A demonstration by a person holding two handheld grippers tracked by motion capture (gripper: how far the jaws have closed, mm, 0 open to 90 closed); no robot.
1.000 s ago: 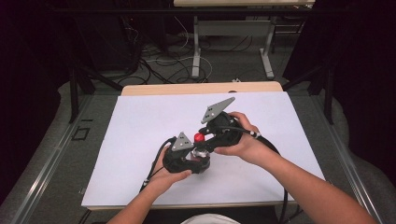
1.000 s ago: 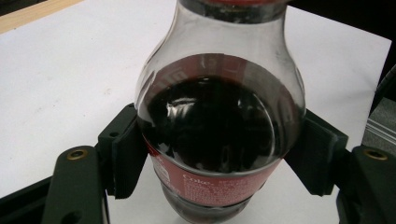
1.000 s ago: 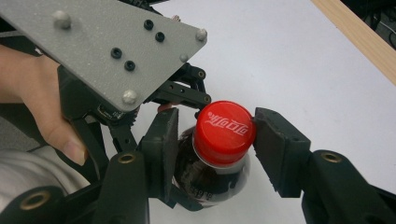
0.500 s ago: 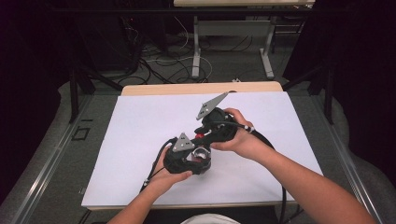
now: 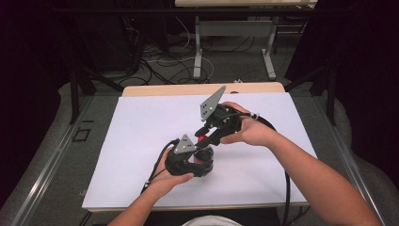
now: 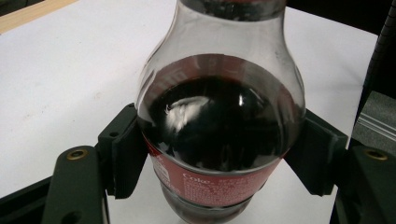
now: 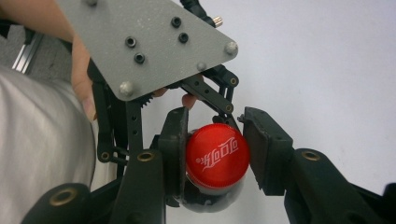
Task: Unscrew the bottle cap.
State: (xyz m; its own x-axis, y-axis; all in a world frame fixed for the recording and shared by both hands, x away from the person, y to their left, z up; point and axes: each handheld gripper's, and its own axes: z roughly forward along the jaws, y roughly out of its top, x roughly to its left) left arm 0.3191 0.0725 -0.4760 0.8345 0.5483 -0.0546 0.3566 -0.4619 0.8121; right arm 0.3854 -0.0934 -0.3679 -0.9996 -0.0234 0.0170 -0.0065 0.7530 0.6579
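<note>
A small Coke bottle (image 6: 219,140) of dark drink stands upright on the white table (image 5: 136,127). My left gripper (image 6: 219,161) is shut on its body at the red label, with a pad on each side. In the high view the left gripper (image 5: 190,162) sits near the table's front middle. From above and the right, the right gripper (image 5: 209,134) reaches down over the bottle. In the right gripper view my right gripper (image 7: 217,151) is shut on the bottle's red cap (image 7: 217,156). Behind the cap is the left gripper's grey plate (image 7: 149,42).
A white sheet covers the table, and a strip of wood (image 5: 202,88) shows along its far edge. Black cables (image 5: 284,188) trail from both grippers toward the front edge. Beyond the table are desk legs (image 5: 197,52) and loose floor wiring.
The right gripper has turned and shifted slightly left over the cap, its grey plate tilting with it. The left gripper and bottle have stayed almost still.
</note>
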